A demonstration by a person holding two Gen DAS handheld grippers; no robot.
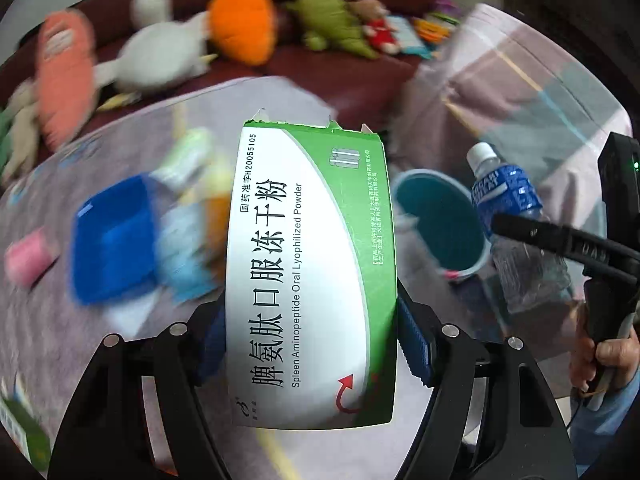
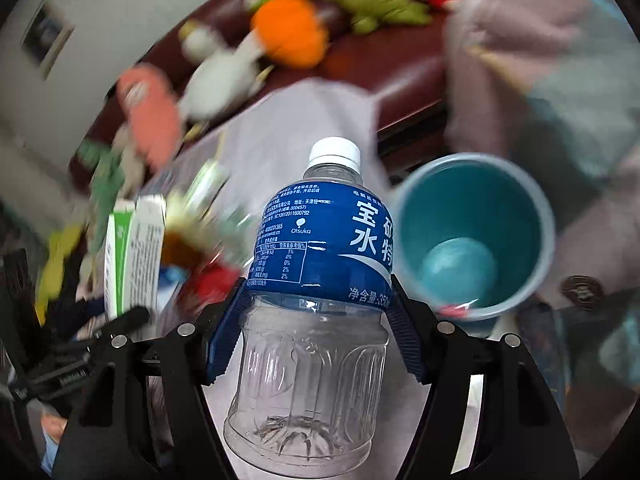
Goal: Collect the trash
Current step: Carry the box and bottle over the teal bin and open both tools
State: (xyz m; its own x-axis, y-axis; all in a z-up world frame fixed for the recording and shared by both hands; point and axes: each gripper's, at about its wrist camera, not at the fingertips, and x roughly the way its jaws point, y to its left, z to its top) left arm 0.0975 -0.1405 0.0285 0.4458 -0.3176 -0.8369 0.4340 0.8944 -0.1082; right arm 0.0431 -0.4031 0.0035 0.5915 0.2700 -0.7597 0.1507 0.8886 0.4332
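My left gripper (image 1: pixel 311 344) is shut on a green and white medicine box (image 1: pixel 312 264) and holds it above the table. My right gripper (image 2: pixel 316 320) is shut on an empty clear bottle with a blue label (image 2: pixel 320 280), held in the air. A teal bin (image 2: pixel 476 236) stands open just right of the bottle, and shows in the left wrist view (image 1: pixel 440 224) right of the box. The bottle (image 1: pixel 516 216) and the right gripper (image 1: pixel 568 240) show at the right of the left wrist view. The box (image 2: pixel 134 252) shows at the left of the right wrist view.
A blue tray (image 1: pixel 114 236), a pink roll (image 1: pixel 30 256) and blurred packets lie on the grey-clothed table (image 1: pixel 60 340). Plush toys, among them an orange carrot (image 1: pixel 242 26), sit on a dark red sofa (image 1: pixel 352 76) behind. A pink blanket (image 1: pixel 520 92) hangs at the right.
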